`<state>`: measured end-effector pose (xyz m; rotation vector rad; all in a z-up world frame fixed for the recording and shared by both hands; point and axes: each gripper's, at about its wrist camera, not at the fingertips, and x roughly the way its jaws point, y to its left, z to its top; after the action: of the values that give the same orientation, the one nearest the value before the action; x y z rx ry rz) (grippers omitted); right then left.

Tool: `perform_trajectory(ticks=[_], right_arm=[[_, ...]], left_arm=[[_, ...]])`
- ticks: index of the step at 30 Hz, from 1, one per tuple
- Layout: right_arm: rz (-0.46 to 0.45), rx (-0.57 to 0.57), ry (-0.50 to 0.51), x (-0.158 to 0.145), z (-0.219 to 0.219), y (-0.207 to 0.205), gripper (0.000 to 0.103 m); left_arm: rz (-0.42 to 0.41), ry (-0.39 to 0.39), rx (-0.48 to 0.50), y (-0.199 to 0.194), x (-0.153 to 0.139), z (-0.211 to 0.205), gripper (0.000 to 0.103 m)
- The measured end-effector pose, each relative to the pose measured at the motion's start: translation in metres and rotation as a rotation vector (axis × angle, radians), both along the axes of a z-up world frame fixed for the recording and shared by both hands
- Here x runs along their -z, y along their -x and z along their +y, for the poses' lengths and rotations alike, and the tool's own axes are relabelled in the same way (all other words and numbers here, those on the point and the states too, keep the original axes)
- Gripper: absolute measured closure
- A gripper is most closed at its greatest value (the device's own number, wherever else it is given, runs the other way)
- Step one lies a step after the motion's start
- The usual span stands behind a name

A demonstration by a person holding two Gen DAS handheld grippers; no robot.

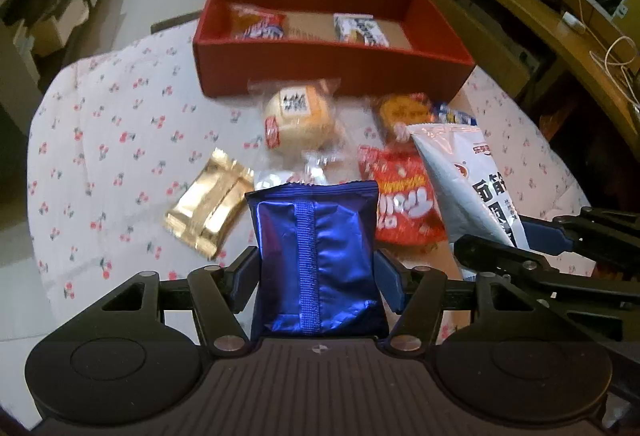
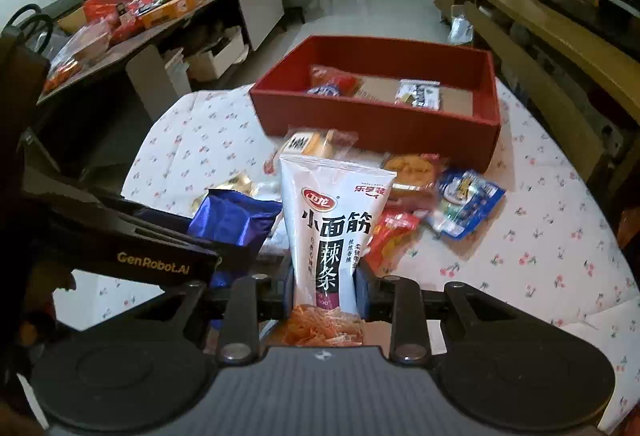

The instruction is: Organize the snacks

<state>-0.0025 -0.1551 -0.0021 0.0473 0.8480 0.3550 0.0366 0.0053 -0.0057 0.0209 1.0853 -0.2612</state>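
My left gripper (image 1: 316,272) is shut on a shiny blue snack packet (image 1: 316,256), held above the table. My right gripper (image 2: 324,284) is shut on a white spicy-strip pouch (image 2: 328,220), also seen at the right of the left wrist view (image 1: 468,180). The red box (image 1: 332,64) stands at the table's far side and holds two packets (image 1: 256,22) (image 1: 360,30); it also shows in the right wrist view (image 2: 380,120). Loose snacks lie before it: a wrapped bun (image 1: 296,120), a gold packet (image 1: 208,204), a red packet (image 1: 404,204), an orange packet (image 2: 412,172) and a blue packet (image 2: 464,204).
The round table wears a white cherry-print cloth (image 1: 112,140). A long side table (image 2: 132,16) piled with goods stands at the left. Wooden furniture (image 2: 560,32) runs along the right. Tiled floor (image 2: 384,12) lies beyond the box.
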Motion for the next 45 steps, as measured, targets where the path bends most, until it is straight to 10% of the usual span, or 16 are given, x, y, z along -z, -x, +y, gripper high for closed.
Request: perform_trajectory(ticks=[16, 37, 45], right_arm=[[-0.080, 0.045, -0.007, -0.027, -0.009, -0.048, 0.057], [-0.020, 0.088, -0.017, -0.017, -0.037, -0.047, 0.057], [-0.016, 0.101, -0.018, -0.015, -0.043, -0.045, 0.057]], left_arm=[[-0.097, 0.030, 0.018, -0.051, -0.035, -0.032, 0.048], [0.071, -0.111, 0.030, -0.052, 0.043, -0.065, 0.016], [0.008, -0.180, 0.050, -0.046, 0.040, -0.074, 0.035]])
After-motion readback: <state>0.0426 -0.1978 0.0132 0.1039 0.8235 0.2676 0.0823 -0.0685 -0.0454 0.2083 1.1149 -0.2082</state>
